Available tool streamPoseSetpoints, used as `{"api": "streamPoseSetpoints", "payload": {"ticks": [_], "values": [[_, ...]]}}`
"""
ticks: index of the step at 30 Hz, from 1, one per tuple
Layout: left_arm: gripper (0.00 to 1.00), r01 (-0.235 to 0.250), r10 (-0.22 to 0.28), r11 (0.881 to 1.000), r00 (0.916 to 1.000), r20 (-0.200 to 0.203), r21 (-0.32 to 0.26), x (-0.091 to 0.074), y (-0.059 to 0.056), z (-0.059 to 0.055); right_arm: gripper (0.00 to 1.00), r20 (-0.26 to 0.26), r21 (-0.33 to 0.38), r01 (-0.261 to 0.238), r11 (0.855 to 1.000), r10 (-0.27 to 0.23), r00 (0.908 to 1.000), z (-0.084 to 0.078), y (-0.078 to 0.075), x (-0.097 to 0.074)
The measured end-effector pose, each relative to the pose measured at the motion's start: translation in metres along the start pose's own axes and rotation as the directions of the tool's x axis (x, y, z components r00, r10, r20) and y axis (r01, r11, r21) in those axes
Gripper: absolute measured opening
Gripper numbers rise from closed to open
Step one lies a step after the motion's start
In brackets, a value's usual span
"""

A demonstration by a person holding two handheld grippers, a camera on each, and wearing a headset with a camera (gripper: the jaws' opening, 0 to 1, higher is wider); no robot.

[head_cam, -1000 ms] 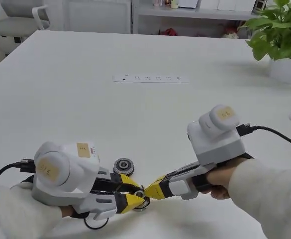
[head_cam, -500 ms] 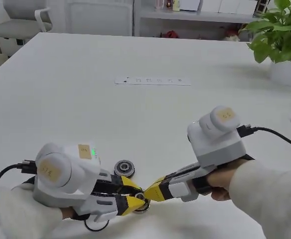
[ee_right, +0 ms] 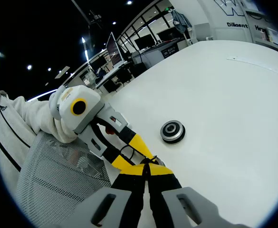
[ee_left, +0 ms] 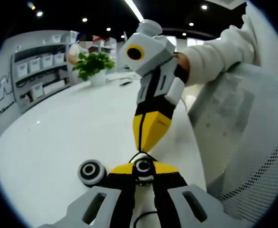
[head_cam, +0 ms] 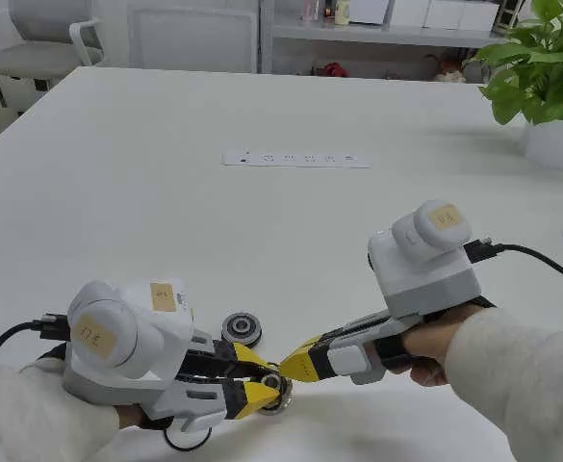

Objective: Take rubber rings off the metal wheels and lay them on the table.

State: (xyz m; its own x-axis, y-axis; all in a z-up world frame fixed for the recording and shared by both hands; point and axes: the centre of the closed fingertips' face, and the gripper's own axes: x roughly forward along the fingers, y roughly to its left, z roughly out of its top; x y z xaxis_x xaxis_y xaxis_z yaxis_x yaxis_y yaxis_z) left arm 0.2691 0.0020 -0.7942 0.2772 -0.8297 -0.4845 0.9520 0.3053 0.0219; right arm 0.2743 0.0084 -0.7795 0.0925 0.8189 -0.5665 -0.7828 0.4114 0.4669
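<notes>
You are in the middle of stripping one wheel. Your left tongs [head_cam: 262,387] are clamped on a metal wheel [ee_left: 143,167] and hold it just above the bench [head_cam: 262,221], close to your body. Your right tongs [head_cam: 291,366] are closed to a point and meet that wheel at its rim. In the left gripper view, a thin black strand of the rubber ring [ee_left: 139,155] runs up to their tip, so they seem to have pinched it. The ring is not yet off; it sits around the wheel.

I judge that the next move calls for a steady pull with the right tongs away from the wheel, then around its edge, while the left tongs keep it from turning or slipping. After that, lay the ring flat on the bench.

A second wheel [head_cam: 242,328] lies on the bench just beyond the left tongs, with its ring apparently in place. A dark loop [head_cam: 187,440] shows beneath the left gripper; I cannot tell whether it is a ring already removed.

Against half a second ago, little differs: both tongs stay joined at the same wheel, the second wheel has not moved, and only your headset view has shifted slightly.
</notes>
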Motion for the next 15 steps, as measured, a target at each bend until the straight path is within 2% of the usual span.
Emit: {"api": "streamPoseSetpoints", "payload": {"ticks": [12, 15], "values": [[0.14, -0.003, 0.003, 1.0, 1.0, -0.005, 0.006, -0.0007, -0.0002, -0.0003, 0.0, 0.011, 0.0, -0.007, 1.0, 0.007, 0.9999, 0.0029, 0.0023, -0.0009], [0.14, 0.0, 0.0, 1.0, 0.9998, -0.019, 0.0, -0.0008, -0.0003, 0.0, 0.0, 0.008, -0.003, -0.007, 1.0, 0.007, 0.9999, 0.0025, 0.0024, 0.0001]]}}
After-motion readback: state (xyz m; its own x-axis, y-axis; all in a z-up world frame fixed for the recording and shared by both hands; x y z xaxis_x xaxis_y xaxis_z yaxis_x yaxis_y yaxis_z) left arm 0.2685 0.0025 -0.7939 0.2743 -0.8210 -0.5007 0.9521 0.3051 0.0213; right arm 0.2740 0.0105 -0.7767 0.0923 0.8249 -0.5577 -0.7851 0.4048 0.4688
